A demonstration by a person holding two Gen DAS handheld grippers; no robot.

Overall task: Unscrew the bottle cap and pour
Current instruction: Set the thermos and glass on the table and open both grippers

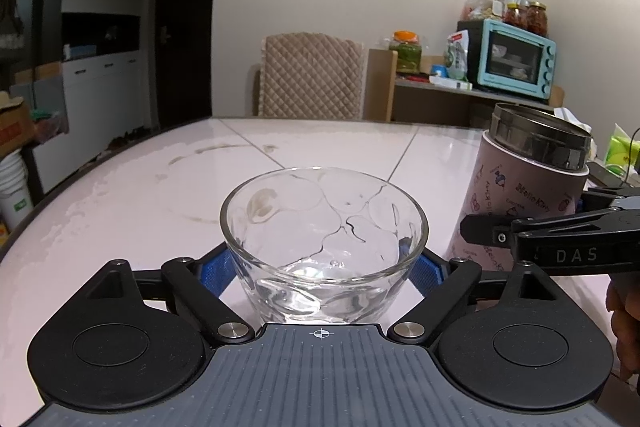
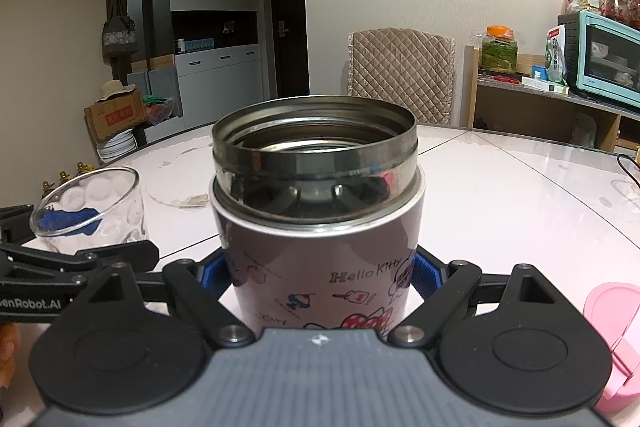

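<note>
My left gripper [image 1: 324, 267] is shut on a clear glass cup [image 1: 324, 243] that stands on the pale table [image 1: 160, 195]; a little liquid lies in its bottom. My right gripper [image 2: 320, 275] is shut on a pink Hello Kitty bottle [image 2: 316, 267] with an open steel mouth, cap off. In the left wrist view the bottle [image 1: 520, 195] is to the right of the cup, leaning slightly toward it. In the right wrist view the cup [image 2: 92, 211] is to the bottle's left. The pink cap [image 2: 616, 323] lies on the table at the right.
A quilted chair [image 1: 312, 75] stands behind the table. A shelf with a teal toaster oven [image 1: 516, 59] and jars is at the back right. A green packet [image 1: 620, 147] and a black cable lie at the table's right. Cabinets and boxes stand at left.
</note>
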